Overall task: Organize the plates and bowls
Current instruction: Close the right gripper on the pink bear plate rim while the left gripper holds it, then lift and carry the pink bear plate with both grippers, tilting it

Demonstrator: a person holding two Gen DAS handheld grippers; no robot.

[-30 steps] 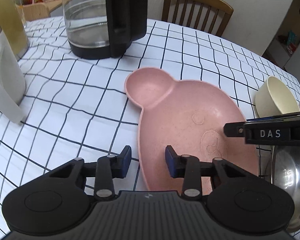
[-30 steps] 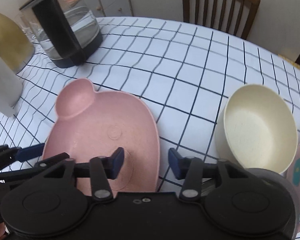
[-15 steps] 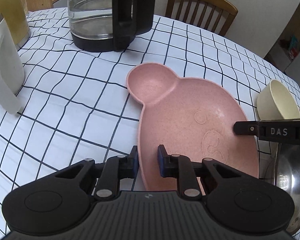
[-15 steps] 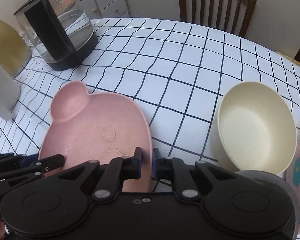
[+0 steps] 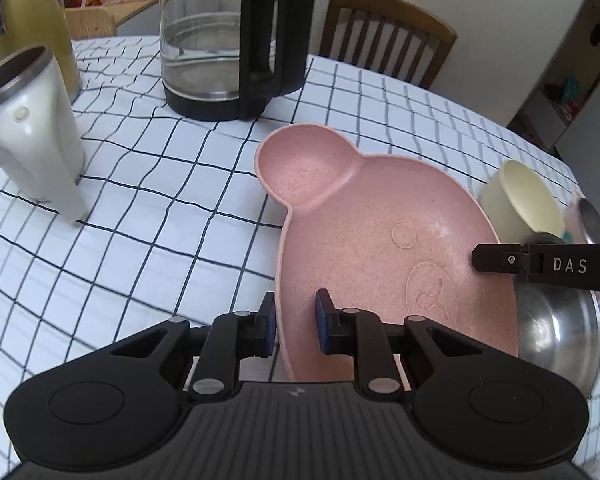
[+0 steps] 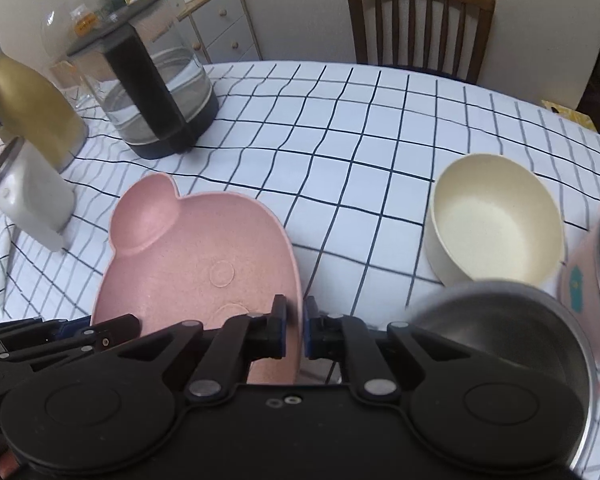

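Closed now on opposite rims of the pink bear-shaped speckled plate (image 5: 380, 248): left gripper (image 5: 296, 322) with jaws clamped across the near left rim, right gripper (image 6: 296, 326) with jaws pinched almost shut on the right rim, both jaws wide apart a second ago and drawn in since. Plate lifted a little, judging by the shadow under its right edge, above the black-and-white checked counter (image 6: 340, 152). Just beside on the right, a steel mixing bowl (image 6: 512, 332); past it, a cream round bowl (image 6: 496, 224), separate; at the far right edge, a pink cup with a metal rim (image 6: 588, 264), partly cut off. Farther back, a white jug (image 5: 32, 140), a glass kettle with black handle (image 5: 228, 40), a gold flask (image 6: 28, 104), a wooden chair (image 6: 420, 16). Nothing stacked yet as far as visible: first carry begun, bowls not yet gathered.
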